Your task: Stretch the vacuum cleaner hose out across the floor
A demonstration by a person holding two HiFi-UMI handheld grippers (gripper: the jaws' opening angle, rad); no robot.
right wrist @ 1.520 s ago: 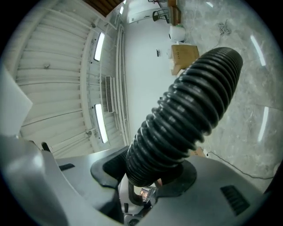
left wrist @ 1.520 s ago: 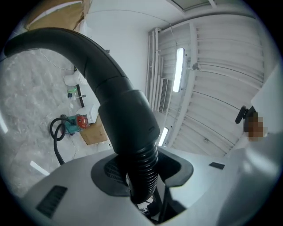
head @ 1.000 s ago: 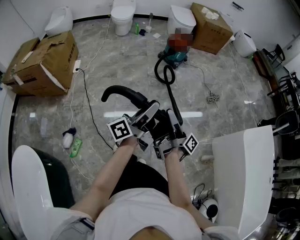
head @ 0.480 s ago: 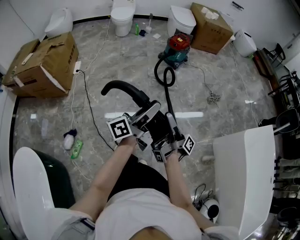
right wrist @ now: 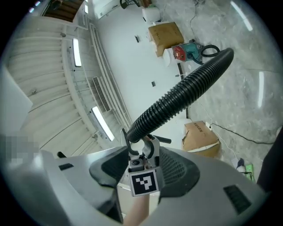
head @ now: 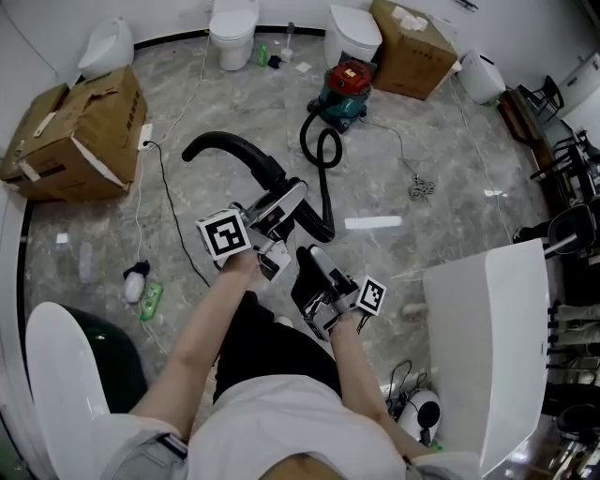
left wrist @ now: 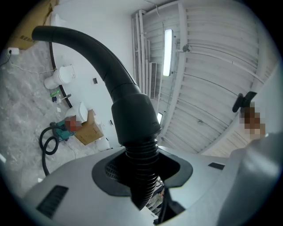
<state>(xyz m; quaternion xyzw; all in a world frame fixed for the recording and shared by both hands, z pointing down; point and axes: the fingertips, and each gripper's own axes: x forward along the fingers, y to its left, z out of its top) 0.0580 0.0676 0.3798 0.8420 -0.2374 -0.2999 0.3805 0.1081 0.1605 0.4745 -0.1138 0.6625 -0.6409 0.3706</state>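
The red and teal vacuum cleaner [head: 345, 86] stands at the far wall. Its black ribbed hose [head: 323, 202] loops on the floor beside it and rises to my left gripper [head: 281, 211]. That gripper is shut on the hose [left wrist: 142, 176] just below the rigid cuff, and the curved black wand [head: 230, 150] sticks out to the left beyond it. My right gripper [head: 307, 265] hangs lower and nearer my body, apart from the hose. Its jaws have just been opening and nothing is between them. The right gripper view shows the hose [right wrist: 185, 92] clamped in the left gripper ahead.
Cardboard boxes sit at the left [head: 80, 131] and the far right [head: 408, 47]. Toilets stand along the far wall [head: 230, 28], at the near left [head: 61, 375] and the near right [head: 483, 337]. A black cable [head: 169, 202], a green bottle [head: 150, 295] and a cord bundle [head: 419, 190] lie on the floor.
My right gripper came off the hose and dropped back toward my body. The left gripper carried the hose end slightly left and up.
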